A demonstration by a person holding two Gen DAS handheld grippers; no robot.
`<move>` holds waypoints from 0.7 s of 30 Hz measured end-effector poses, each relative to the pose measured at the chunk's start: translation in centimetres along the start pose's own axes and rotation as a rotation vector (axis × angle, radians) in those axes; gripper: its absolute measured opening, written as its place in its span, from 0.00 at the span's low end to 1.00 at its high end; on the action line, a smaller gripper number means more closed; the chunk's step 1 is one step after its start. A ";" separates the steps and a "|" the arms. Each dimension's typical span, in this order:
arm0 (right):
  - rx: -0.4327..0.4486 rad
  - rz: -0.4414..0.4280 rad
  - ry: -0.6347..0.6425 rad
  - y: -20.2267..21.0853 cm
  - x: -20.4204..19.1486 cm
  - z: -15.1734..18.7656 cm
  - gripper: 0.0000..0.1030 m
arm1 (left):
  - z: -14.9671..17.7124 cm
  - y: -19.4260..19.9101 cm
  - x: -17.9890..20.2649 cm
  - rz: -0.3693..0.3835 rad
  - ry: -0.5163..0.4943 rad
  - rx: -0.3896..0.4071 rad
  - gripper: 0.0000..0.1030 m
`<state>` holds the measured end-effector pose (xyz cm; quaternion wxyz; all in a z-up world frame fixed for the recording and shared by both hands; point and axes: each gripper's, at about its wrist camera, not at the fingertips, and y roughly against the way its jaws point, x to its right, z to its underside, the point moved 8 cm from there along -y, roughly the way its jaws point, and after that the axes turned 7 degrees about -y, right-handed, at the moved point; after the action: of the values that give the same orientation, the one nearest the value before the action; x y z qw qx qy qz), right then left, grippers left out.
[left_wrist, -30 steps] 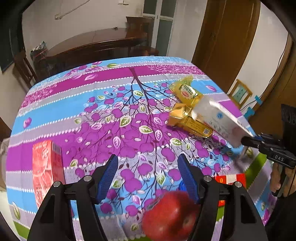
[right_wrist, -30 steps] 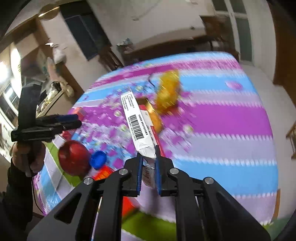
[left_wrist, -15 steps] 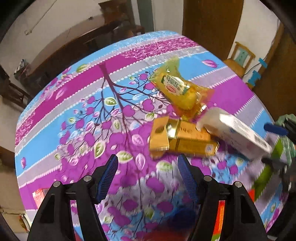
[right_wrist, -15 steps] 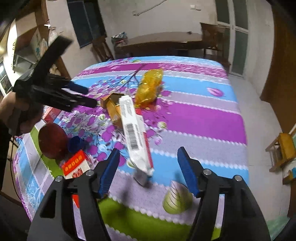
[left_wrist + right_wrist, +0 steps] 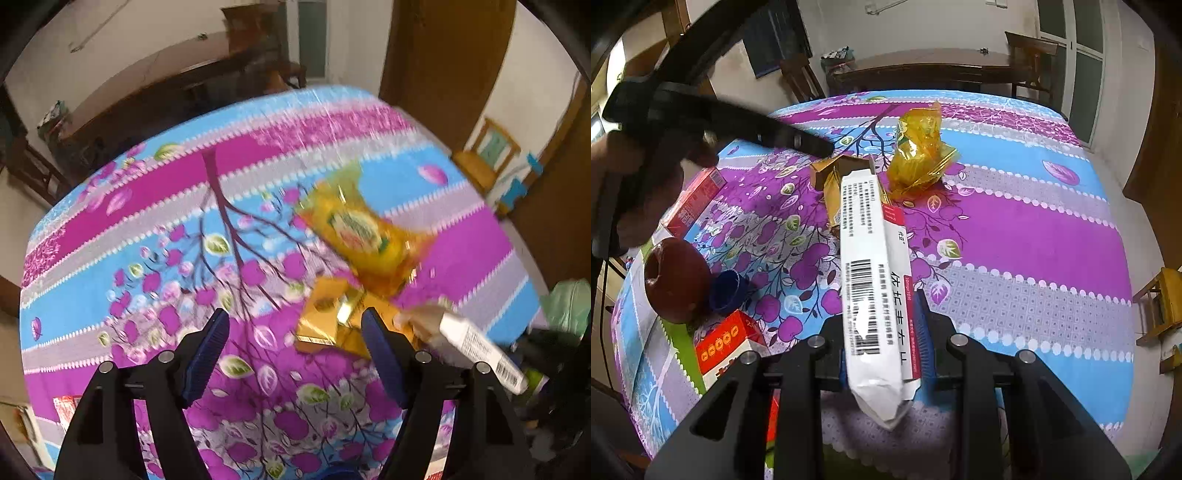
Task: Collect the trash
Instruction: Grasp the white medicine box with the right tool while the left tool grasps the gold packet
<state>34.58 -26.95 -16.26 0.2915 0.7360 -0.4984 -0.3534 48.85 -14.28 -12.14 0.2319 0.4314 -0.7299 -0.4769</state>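
Observation:
My right gripper [image 5: 884, 332] is shut on a long white box [image 5: 871, 266] with a barcode and a red stripe, held above the table's near edge; the box also shows at the right of the left wrist view [image 5: 476, 343]. My left gripper [image 5: 295, 350] is open and empty, hovering over the floral tablecloth [image 5: 147, 236]. Just ahead of its right finger lies a flattened gold carton [image 5: 332, 317], with a yellow snack bag [image 5: 365, 236] beyond it. Both also show in the right wrist view: the carton [image 5: 831, 184] and the bag [image 5: 919, 147].
A red apple [image 5: 674, 280], a blue bottle cap [image 5: 727, 290], a red-and-white box [image 5: 727, 343] and a red carton [image 5: 698, 199] lie at the table's left. A green bag [image 5: 569, 306] hangs off the right edge. Chairs and a dark table stand behind.
The white box went from gripped, to loose between open right fingers, to gripped again now. My left gripper moved forward over the table toward the gold carton, still open.

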 end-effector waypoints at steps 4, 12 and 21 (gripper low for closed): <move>-0.004 0.005 -0.003 -0.2 0.1 -0.1 0.26 | -0.3 -1.3 0.2 -0.028 -0.048 -0.048 0.73; 0.010 0.009 -0.016 -0.2 0.2 0.0 0.24 | 0.1 -4.5 1.5 -0.045 -0.088 -0.102 0.68; 0.129 0.033 -0.028 2.5 -0.6 0.5 0.21 | 1.8 -0.4 0.3 -0.089 -0.049 0.015 0.24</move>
<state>32.77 -27.28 -14.47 0.2421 0.7398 -0.5365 -0.3260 47.48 -13.75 -13.30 0.1890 0.4533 -0.7192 -0.4915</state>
